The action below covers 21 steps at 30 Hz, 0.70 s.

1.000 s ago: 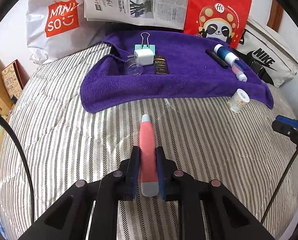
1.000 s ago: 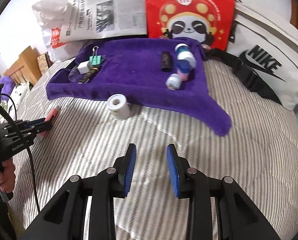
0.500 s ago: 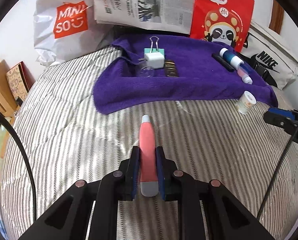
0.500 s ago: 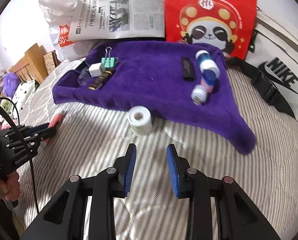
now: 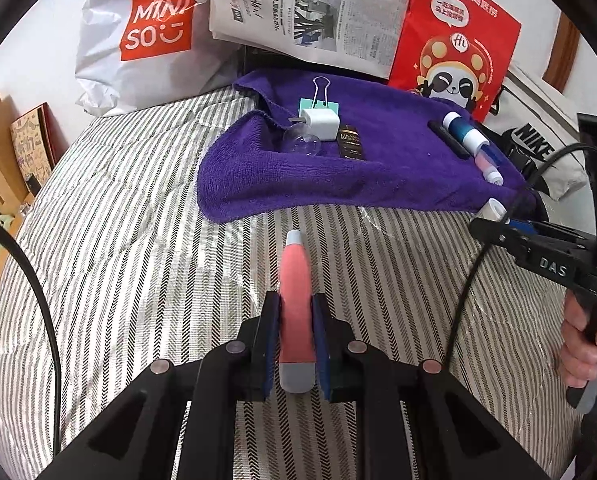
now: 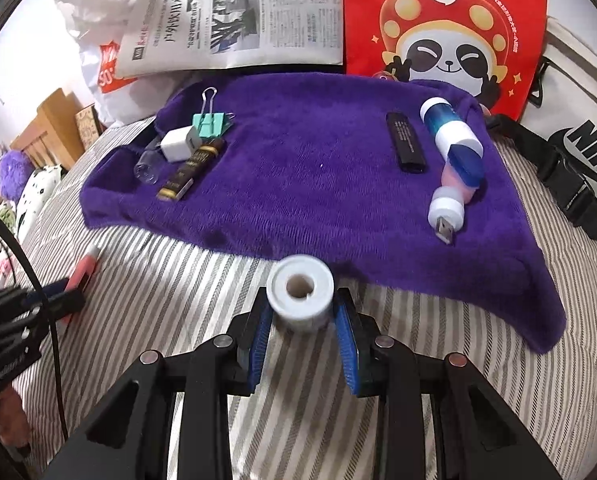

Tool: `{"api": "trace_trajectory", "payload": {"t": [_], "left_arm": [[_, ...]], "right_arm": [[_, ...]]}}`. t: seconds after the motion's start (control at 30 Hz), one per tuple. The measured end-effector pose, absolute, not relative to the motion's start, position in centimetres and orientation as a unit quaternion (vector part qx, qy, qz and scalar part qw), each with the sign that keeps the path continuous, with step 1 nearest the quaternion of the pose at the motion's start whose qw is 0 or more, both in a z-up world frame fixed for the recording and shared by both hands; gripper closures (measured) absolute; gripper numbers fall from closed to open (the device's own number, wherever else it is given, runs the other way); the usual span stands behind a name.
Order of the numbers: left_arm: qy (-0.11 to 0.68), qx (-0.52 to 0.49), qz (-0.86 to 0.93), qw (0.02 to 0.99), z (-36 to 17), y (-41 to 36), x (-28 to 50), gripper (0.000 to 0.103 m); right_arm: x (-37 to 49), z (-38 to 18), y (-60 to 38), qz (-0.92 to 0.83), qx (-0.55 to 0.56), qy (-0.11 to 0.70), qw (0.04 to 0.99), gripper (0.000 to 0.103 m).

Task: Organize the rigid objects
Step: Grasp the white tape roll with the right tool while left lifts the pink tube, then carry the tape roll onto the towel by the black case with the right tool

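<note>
**Inspector:** Checking the left gripper (image 5: 295, 342) first. What does it carry?

**Assistant:** Its jaws are clamped on the pink pen-shaped item (image 5: 295, 308), pale tip pointing forward toward the purple towel (image 5: 378, 176). The item is over the striped bedding (image 5: 138, 240), short of the towel's near edge.

**Inspector:** And the right gripper (image 6: 301, 330)?

**Assistant:** Its jaws stand apart, one blue pad on each side of the white roll (image 6: 300, 296). The roll sits on the bedding just beside the towel's front hem, hole facing the camera. Whether the pads touch it I cannot tell; a slight gap seems to show on each side.

**Inspector:** What is already on the towel?

**Assistant:** On its left, a binder clip (image 6: 210, 122), a white charger (image 6: 177, 145), a clear vial (image 6: 147, 166) and a dark box (image 6: 190, 170). On its right, a black stick (image 6: 405, 142), a blue-and-white tube (image 6: 452, 138) and a USB piece (image 6: 445, 212).

**Inspector:** Your judgement of the step?

**Assistant:** Two items are left off the towel, both being collected. Next, the right jaws need to close squarely on the roll's round sides, which may slip; the left should carry the pen over the hem and set it on bare cloth.
</note>
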<state>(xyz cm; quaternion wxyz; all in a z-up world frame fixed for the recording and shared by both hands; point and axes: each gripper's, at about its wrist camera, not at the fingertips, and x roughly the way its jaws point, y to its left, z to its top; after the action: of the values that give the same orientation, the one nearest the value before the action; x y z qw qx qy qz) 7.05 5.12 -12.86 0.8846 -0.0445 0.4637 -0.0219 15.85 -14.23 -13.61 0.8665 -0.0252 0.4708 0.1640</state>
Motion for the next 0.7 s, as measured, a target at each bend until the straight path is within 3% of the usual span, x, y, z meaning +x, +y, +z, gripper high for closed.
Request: {"api": "trace_trajectory", "payload": {"t": [0.7], "left_arm": [[0.486, -0.036, -0.014, 0.873, -12.5, 4.7, 8.0, 0.087]], "right_arm": [[11.5, -10.2, -17.9, 0.16, -0.026, 0.447, 0.88, 0.073]]}}
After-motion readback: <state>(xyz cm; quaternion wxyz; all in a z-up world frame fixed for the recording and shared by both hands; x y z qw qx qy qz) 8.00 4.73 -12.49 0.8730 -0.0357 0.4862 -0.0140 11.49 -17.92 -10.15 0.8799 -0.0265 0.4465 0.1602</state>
